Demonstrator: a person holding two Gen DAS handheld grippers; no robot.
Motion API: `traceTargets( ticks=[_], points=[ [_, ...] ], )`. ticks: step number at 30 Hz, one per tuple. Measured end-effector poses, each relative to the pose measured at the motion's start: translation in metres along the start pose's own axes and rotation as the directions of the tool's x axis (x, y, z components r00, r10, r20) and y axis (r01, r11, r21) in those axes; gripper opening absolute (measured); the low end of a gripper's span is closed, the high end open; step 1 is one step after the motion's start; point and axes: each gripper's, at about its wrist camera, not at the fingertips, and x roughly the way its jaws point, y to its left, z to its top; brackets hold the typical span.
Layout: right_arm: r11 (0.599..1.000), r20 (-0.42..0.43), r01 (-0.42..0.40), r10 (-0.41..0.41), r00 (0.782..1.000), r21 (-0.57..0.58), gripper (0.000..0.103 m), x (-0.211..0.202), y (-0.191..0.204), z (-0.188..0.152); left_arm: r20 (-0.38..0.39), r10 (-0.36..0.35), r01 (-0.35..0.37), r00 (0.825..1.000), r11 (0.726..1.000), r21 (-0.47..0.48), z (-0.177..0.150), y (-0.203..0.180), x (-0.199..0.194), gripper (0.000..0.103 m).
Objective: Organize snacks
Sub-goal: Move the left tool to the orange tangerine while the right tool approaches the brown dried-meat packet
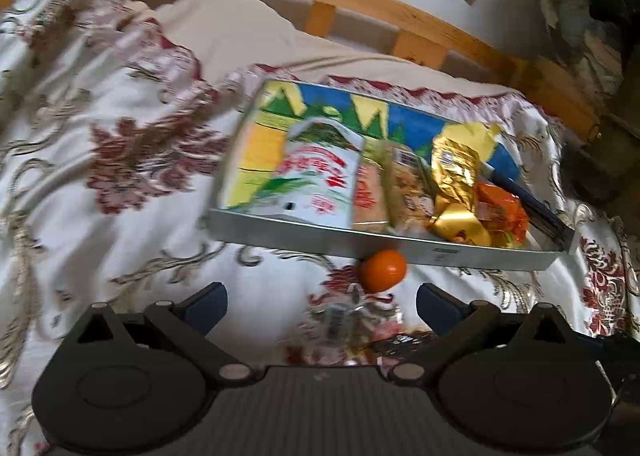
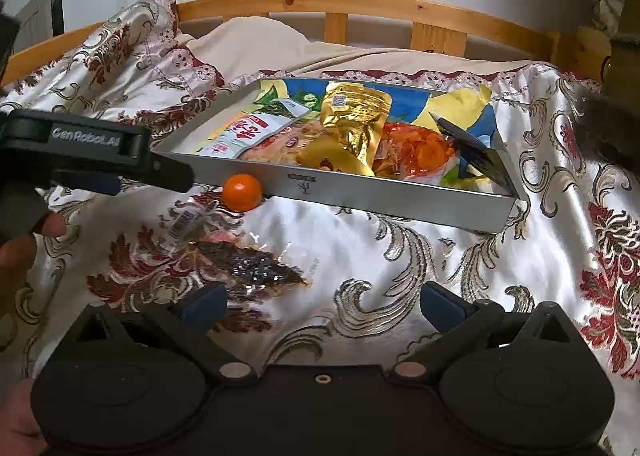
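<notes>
A metal tray (image 2: 384, 196) sits on a flowery bed cover (image 2: 400, 256) in the middle of the right wrist view. It already holds snacks: a white and red packet (image 2: 248, 132), a gold pouch (image 2: 356, 116) and an orange wrapped snack (image 2: 424, 152). Two things are not in the tray yet. A small orange ball, maybe a fruit or a candy (image 2: 242, 192), touches the tray's near wall. A clear flat packet with something dark inside (image 2: 240, 260) lies on the cover, lower and a bit left of the middle of the frame. Its long side runs from upper left to lower right. The left gripper (image 1: 322, 306) is wide open and holds nothing. In its own view the clear packet (image 1: 344, 328) lies right between its fingers, and the ball (image 1: 383, 270) is just past it. The right gripper (image 2: 324, 308) is wide open and empty too. The packet is up and to the left of it, near its left finger. The left gripper looks closer to the packet, so it is likely the one to pick it up and put it in the tray.
</notes>
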Motion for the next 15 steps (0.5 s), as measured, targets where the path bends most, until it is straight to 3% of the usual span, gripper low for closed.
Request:
traceTargets(
  ticks=[15],
  points=[
    [0.993, 0.021, -0.039, 0.042, 0.999, -0.114, 0.102, 0.016, 0.008, -0.005, -0.046, -0.027, 0.033, 0.999, 0.991, 0.131, 0.016, -0.028, 0.035, 0.102]
  ],
)
